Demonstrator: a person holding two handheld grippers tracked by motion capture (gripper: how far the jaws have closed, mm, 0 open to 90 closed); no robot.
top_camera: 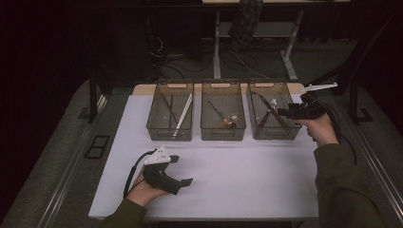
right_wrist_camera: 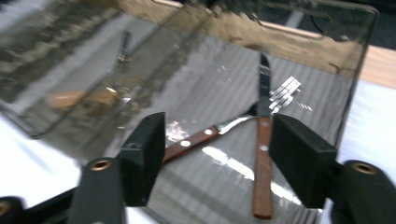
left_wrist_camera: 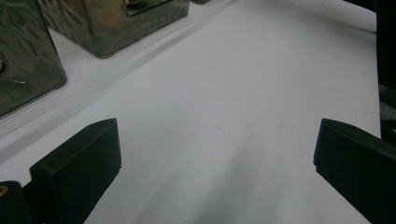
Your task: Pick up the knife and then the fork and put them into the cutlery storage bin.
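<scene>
1. Right gripper view: my right gripper [right_wrist_camera: 212, 154] hangs over the right bin [right_wrist_camera: 355, 60], jaws spread, pinching nothing, above the wooden-handled knife [right_wrist_camera: 262, 158] lying inside.
2. My left gripper [left_wrist_camera: 215, 163] rests wide open on the bench [left_wrist_camera: 261, 93].

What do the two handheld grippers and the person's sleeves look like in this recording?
Both are black pistol-shaped tools with blocky black jaws. The left gripper carries a pale grey three-cornered plate on top and trails a black cable; the right gripper has a light plate above it and a black cable too. The sleeves are dark olive-brown.
</scene>
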